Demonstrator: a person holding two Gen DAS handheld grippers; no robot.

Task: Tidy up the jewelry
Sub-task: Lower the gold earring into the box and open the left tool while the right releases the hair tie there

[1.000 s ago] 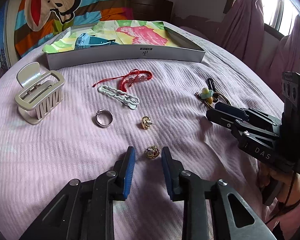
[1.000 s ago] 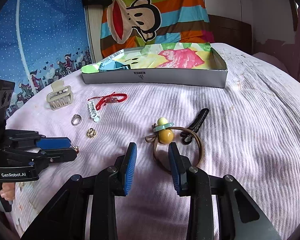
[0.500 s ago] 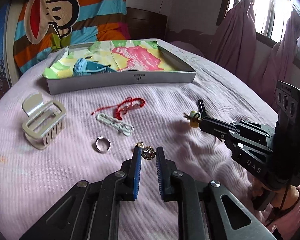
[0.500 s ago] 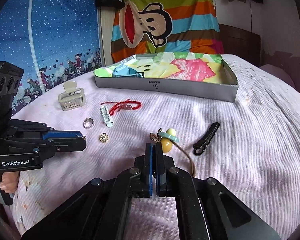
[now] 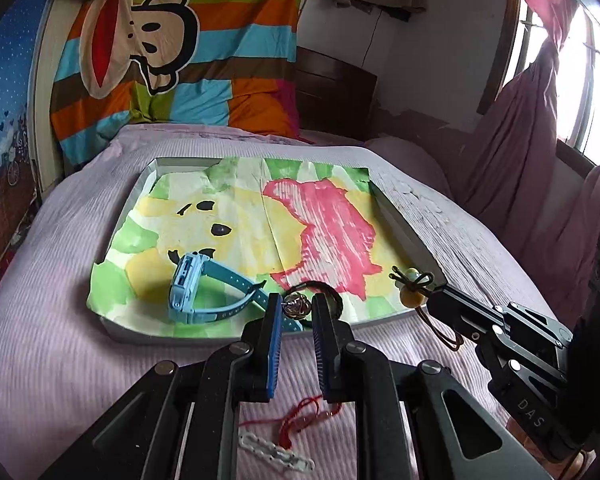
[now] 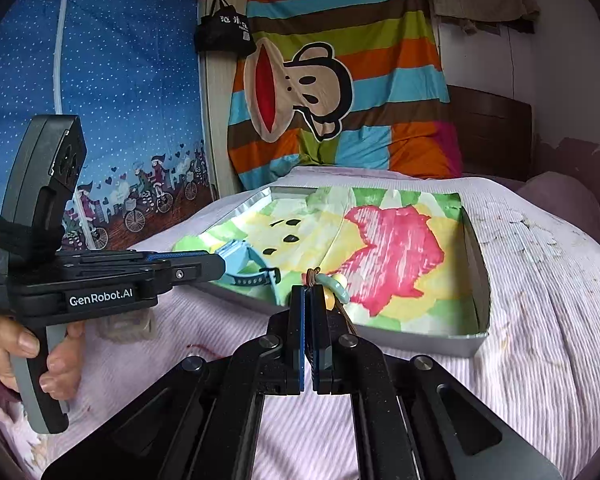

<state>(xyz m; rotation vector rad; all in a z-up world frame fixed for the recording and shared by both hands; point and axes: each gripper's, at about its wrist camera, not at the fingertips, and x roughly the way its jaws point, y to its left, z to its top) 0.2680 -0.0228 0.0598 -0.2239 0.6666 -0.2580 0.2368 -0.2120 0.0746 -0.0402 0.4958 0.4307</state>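
Over tray [image 5: 404, 232] front edge now, both up off lilac bedspread [image 5: 40, 340]: left gripper [image 5: 296, 306] nipping gold earring [image 5: 296, 305], right gripper [image 6: 309, 294] fully closed on bead hair tie [image 6: 334, 286]; striped monkey blanket [image 5: 172, 60] behind tray.

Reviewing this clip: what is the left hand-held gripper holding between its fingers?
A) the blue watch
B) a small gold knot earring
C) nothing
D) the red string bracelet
B: in the left wrist view the left hand-held gripper pinches a small gold knot earring at its fingertips, above the near edge of the box; the blue watch lies in the box and the red string bracelet lies on the bedspread.
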